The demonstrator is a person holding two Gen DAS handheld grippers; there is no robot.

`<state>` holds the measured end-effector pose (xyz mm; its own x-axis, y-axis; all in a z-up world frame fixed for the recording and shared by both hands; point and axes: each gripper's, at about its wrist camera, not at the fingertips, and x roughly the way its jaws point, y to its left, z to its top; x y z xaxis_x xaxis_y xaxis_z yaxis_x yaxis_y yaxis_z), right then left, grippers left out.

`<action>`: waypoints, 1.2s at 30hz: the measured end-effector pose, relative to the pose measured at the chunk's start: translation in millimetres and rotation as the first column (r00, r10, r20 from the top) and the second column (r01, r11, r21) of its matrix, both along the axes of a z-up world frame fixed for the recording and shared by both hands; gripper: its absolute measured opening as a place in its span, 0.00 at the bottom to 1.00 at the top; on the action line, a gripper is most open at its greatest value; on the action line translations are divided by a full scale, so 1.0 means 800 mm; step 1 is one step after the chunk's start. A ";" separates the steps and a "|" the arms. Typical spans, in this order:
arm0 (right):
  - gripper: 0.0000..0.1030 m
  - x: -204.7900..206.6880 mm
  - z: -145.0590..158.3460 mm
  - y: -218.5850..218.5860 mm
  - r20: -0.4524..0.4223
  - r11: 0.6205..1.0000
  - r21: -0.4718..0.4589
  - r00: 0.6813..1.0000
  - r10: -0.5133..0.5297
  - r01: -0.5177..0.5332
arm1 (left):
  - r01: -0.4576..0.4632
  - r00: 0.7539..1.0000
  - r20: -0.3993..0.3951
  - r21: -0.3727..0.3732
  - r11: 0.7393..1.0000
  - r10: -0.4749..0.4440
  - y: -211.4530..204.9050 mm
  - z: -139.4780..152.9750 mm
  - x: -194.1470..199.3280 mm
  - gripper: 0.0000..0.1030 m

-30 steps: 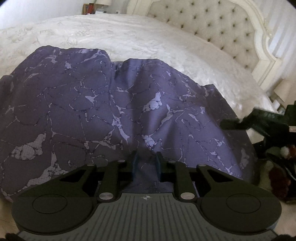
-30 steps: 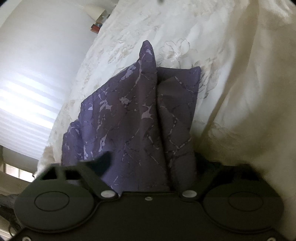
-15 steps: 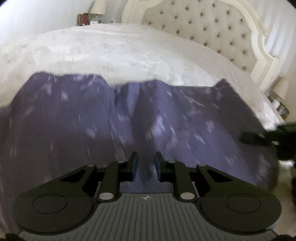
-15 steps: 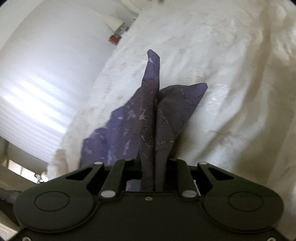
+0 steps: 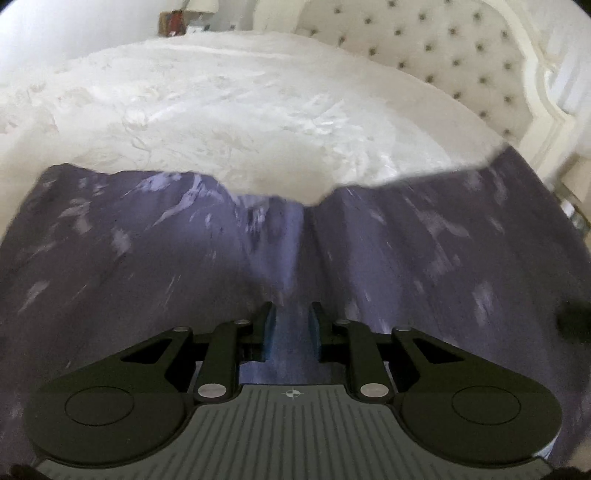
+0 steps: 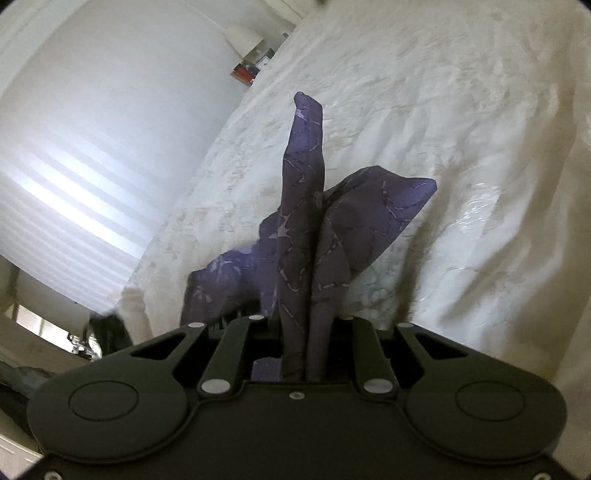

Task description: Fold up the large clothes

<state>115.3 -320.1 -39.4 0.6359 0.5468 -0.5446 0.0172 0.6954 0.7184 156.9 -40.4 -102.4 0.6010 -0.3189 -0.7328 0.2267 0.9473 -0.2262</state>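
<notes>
Over the white bed [image 5: 236, 96], both jaws clamped on purple marbled cloth [image 5: 424, 258], right jaws having just closed.

Purple cloth [image 5: 406, 258] with pale cracked-marble veining; cream bedspread [image 5: 240, 110] with faint floral pattern; cream button-tufted headboard [image 5: 461, 55].

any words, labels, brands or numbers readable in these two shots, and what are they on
No readable text in either view.
Left gripper: its housing bears only a small cross-in-circle mark, no letters.
Items on the nightstand: red and dark shapes, too small and blurred to read.
Purple garment: a cracked marble pattern only, no label showing.
Right gripper: plain black, no marking visible.
</notes>
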 end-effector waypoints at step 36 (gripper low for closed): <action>0.67 0.139 -0.029 0.357 0.067 0.804 0.188 0.825 0.562 -0.563 | -0.325 0.940 0.085 -0.070 0.943 0.330 0.182 0.048 -0.243 0.23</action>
<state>226.1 -34.7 -62.5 0.1880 0.9022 -0.3882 -0.3403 0.4306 0.8359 -37.6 105.1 -64.3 0.7440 -0.1301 -0.6554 -0.0716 0.9597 -0.2717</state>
